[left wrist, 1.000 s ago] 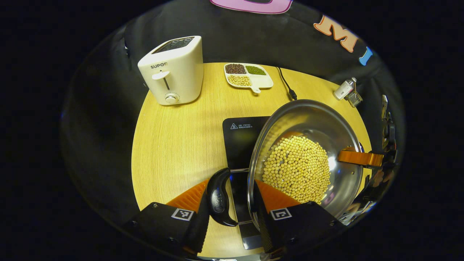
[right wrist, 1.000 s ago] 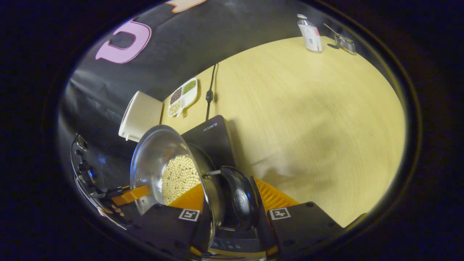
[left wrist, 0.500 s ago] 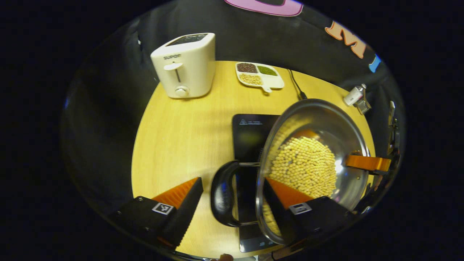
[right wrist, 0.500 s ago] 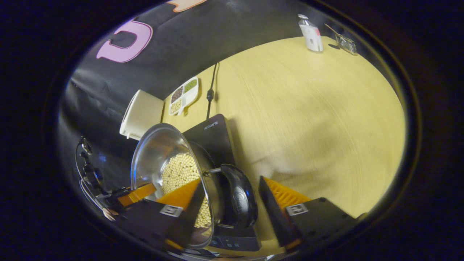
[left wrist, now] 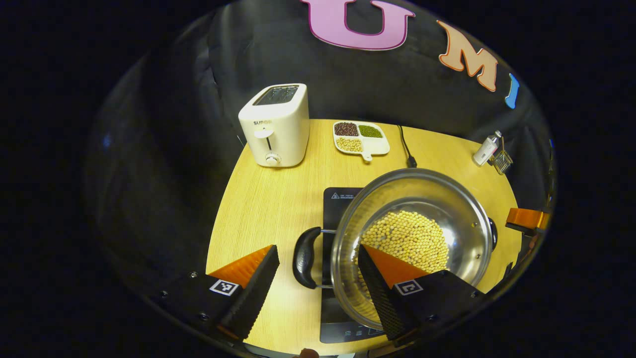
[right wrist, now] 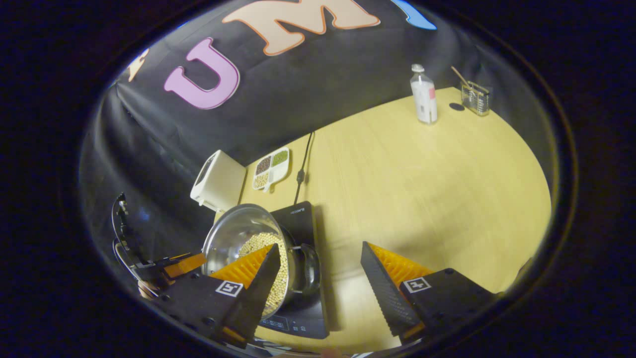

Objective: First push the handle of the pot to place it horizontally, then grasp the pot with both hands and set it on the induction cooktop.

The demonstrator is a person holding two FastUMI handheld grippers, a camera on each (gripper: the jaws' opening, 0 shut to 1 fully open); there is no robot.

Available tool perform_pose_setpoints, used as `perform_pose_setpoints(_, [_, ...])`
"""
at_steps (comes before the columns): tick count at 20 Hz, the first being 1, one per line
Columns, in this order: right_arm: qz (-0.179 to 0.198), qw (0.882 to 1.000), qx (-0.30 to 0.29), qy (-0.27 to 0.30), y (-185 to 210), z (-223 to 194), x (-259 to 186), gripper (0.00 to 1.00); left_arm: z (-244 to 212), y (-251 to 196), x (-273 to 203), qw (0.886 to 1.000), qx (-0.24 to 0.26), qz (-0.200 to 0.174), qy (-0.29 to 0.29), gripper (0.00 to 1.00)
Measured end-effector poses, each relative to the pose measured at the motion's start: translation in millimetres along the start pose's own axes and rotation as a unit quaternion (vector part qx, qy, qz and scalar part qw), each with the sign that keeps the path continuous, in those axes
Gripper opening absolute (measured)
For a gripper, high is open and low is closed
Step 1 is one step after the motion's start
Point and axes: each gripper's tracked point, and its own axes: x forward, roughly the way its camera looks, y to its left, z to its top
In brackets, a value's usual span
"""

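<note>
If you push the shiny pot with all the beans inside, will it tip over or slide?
The pot looks wide and low, so it probably slides rather than tips. The beans likely make it heavy and may shift. Its smooth steel on the glassy cooktop could be slippery.

Pot [left wrist: 462, 209]: bright steel, mirror-like inside; handles [left wrist: 303, 257] glossy black. Beans [left wrist: 405, 238] in it pale yellow. Cooktop [left wrist: 338, 199] black, small white print. Surface [left wrist: 268, 199] light yellow wood grain. Toaster [left wrist: 276, 127] cream-white, dark slot top. Tray [left wrist: 380, 144] white — sections dark red-brown, green, pale yellow. Cord [left wrist: 405, 146] black. Bottle [right wrist: 424, 97] white with a red patch.
</note>
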Motion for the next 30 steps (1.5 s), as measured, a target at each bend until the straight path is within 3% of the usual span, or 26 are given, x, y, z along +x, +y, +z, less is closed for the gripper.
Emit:
perform_pose_setpoints(1, [0.003, 1.0, -0.008, -0.007, -5, 6, -10, 1.0, 2, -8, -8, 1.0, 0.0, 0.002, -0.004, 0.98])
perform_pose_setpoints(2, [0.006, 1.0, -0.017, -0.014, -9, 11, -22, 0.92, 4, -14, -16, 1.0, 0.0, 0.007, -0.01, 0.98])
perform_pose_setpoints(6, [0.026, 0.998, -0.04, -0.047, -23, 36, -66, 0.92, 18, -50, -58, 0.998, -0.009, 0.024, -0.049, 0.98])
perform_pose_setpoints(7, [0.024, 0.997, -0.046, -0.062, -31, 45, -76, 0.93, 23, -57, -71, 0.997, -0.01, 0.032, -0.063, 0.98])
perform_pose_setpoints(8, [0.025, 0.995, -0.051, -0.078, -36, 55, -87, 1.0, 31, -64, -83, 0.996, -0.01, 0.041, -0.08, 0.97])
perform_pose_setpoints(9, [0.029, 0.994, -0.052, -0.094, -40, 65, -101, 0.92, 38, -71, -97, 0.994, -0.01, 0.049, -0.098, 0.97])
perform_pose_setpoints(12, [0.04, 0.988, -0.06, -0.14, -58, 95, -144, 0.92, 56, -103, -139, 0.987, -0.011, 0.061, -0.151, 0.96])
perform_pose_setpoints(13, [0.043, 0.985, -0.064, -0.153, -65, 102, -159, 1.0, 57, -116, -151, 0.985, -0.015, 0.06, -0.161, 0.96])
perform_pose_setpoints(14, [0.043, 0.983, -0.068, -0.167, -71, 109, -177, 1.0, 62, -131, -164, 0.982, -0.021, 0.056, -0.179, 0.96])
perform_pose_setpoints(15, [0.042, 0.979, -0.077, -0.181, -79, 116, -193, 0.92, 68, -149, -175, 0.979, -0.027, 0.05, -0.196, 0.96])
perform_pose_setpoints(16, [0.038, 0.976, -0.088, -0.197, -88, 124, -208, 0.92, 73, -164, -186, 0.975, -0.033, 0.046, -0.213, 0.96])
perform_pose_setpoints(17, [0.034, 0.971, -0.103, -0.212, -96, 132, -223, 1.0, 79, -177, -197, 0.971, -0.038, 0.041, -0.233, 0.96])
perform_pose_setpoints(19, [0.03, 0.961, -0.125, -0.243, -103, 144, -258, 1.0, 96, -205, -220, 0.96, -0.042, 0.032, -0.274, 0.96])
perform_pose_setpoints(20, [0.032, 0.956, -0.134, -0.26, -102, 149, -276, 0.92, 103, -219, -233, 0.954, -0.042, 0.029, -0.295, 0.96])
perform_pose_setpoints(21, [0.035, 0.95, -0.142, -0.276, -102, 155, -293, 0.92, 111, -230, -245, 0.948, -0.041, 0.029, -0.314, 0.96])
perform_pose_setpoints(22, [0.037, 0.944, -0.15, -0.292, -100, 159, -309, 1.0, 119, -241, -257, 0.941, -0.042, 0.029, -0.334, 0.96])
perform_pose_setpoints(24, [0.028, 0.931, -0.174, -0.318, -103, 166, -337, 0.99, 129, -264, -281, 0.928, -0.043, 0.028, -0.37, 0.94])
perform_pose_setpoints(25, [0.02, 0.925, -0.188, -0.331, -104, 170, -350, 0.92, 132, -274, -291, 0.922, -0.042, 0.026, -0.385, 0.96])
perform_pose_setpoints(26, [0.013, 0.92, -0.195, -0.341, -105, 172, -360, 0.92, 134, -284, -302, 0.917, -0.039, 0.025, -0.397, 0.96])
perform_pose_setpoints(27, [0.006, 0.917, -0.196, -0.346, -104, 171, -372, 1.0, 136, -291, -312, 0.912, -0.035, 0.024, -0.409, 0.96])
perform_pose_setpoints(28, [0.004, 0.916, -0.196, -0.351, -104, 169, -380, 0.92, 134, -298, -320, 0.909, -0.028, 0.025, -0.416, 0.94])
perform_pose_setpoints(30, [0.006, 0.91, -0.199, -0.363, -100, 168, -394, 0.92, 133, -302, -335, 0.9, -0.02, 0.04, -0.434, 0.96])
